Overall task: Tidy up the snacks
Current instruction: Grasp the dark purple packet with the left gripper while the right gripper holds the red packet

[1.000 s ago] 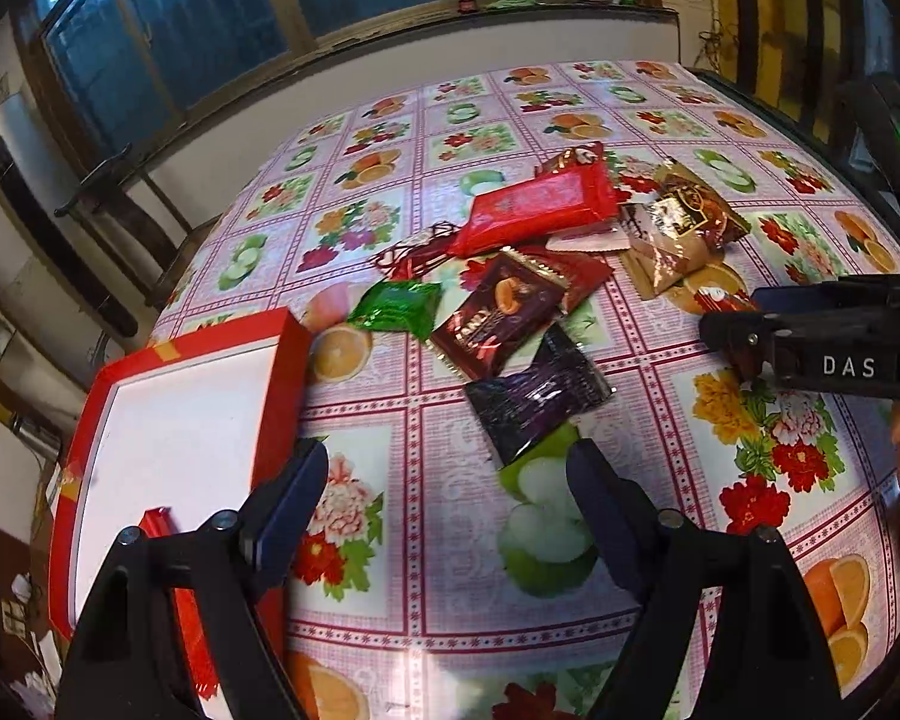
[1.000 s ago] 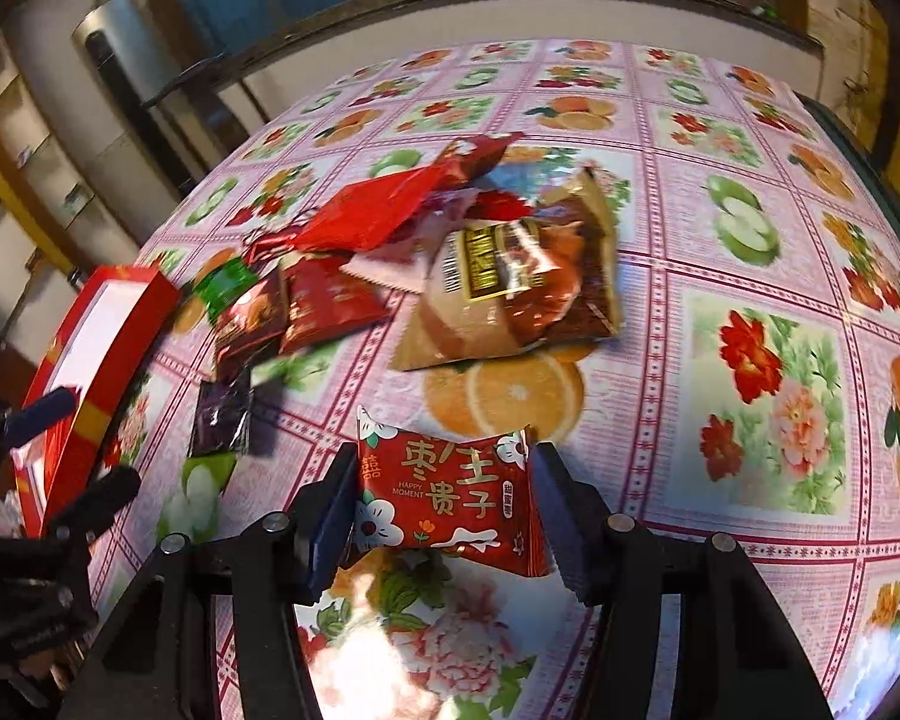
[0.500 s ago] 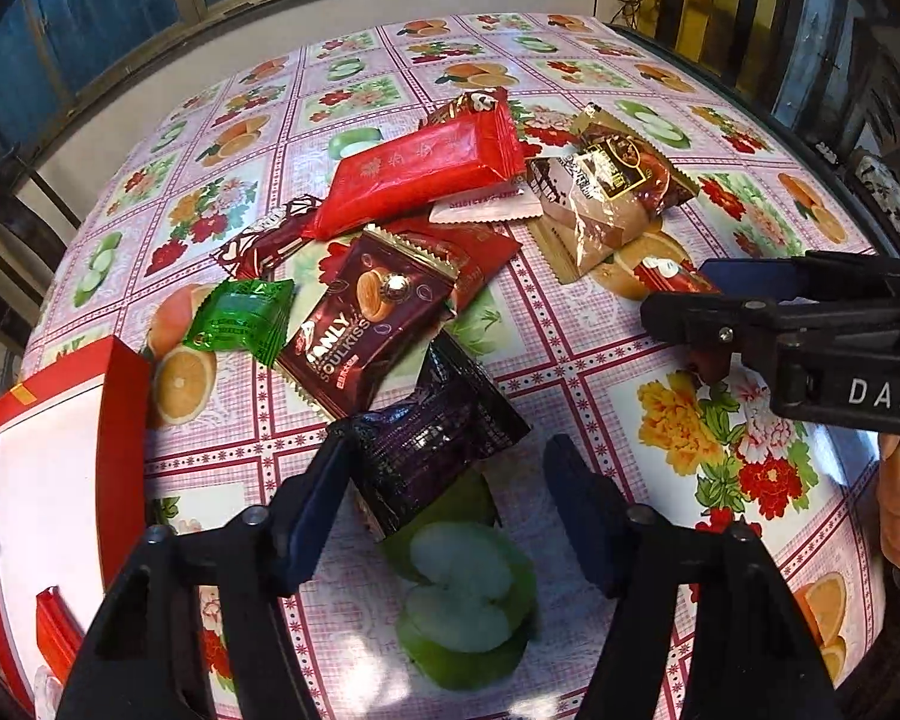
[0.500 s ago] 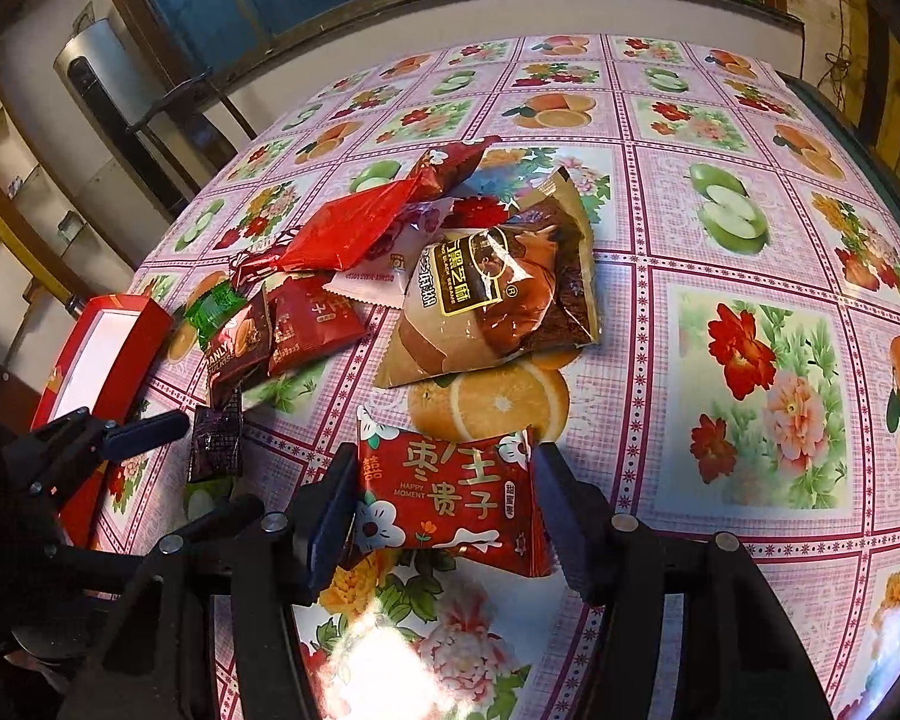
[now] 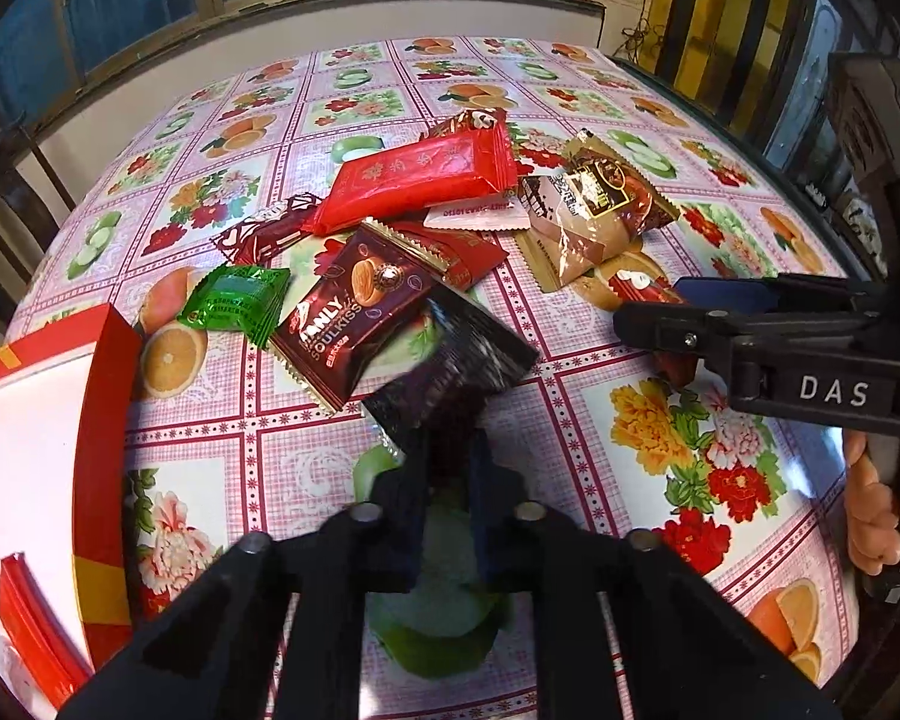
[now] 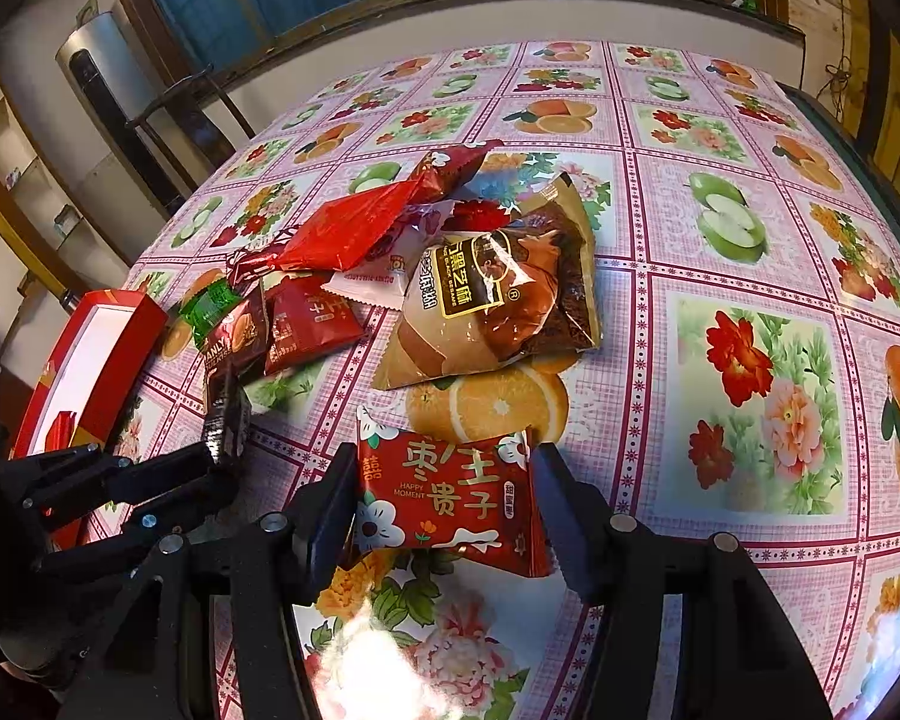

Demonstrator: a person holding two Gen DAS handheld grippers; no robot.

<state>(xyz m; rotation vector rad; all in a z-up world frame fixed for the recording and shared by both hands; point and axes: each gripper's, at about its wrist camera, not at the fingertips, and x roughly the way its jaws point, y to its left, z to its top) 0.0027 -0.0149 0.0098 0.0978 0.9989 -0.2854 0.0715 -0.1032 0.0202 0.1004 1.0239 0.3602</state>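
Observation:
A pile of snack packets lies on the flowered tablecloth. My left gripper (image 5: 450, 468) is shut on a dark purple packet (image 5: 450, 366), whose free end tilts up off the cloth; it also shows in the right wrist view (image 6: 225, 414). My right gripper (image 6: 444, 498) holds a red date packet (image 6: 450, 501) between its fingers, just above the cloth. A red box (image 5: 99, 396) with a white inside stands at the left, with a red packet (image 5: 30, 624) in it. The right gripper shows in the left wrist view (image 5: 678, 306).
The pile holds a long red packet (image 5: 420, 177), a brown almond packet (image 5: 360, 324), a green packet (image 5: 234, 303) and a clear bread packet (image 6: 492, 300). A window wall runs behind the table's far edge (image 6: 510, 6).
My left gripper moved forward to the dark purple packet, shut on it and tipped its end up. The right gripper stayed put with the red date packet.

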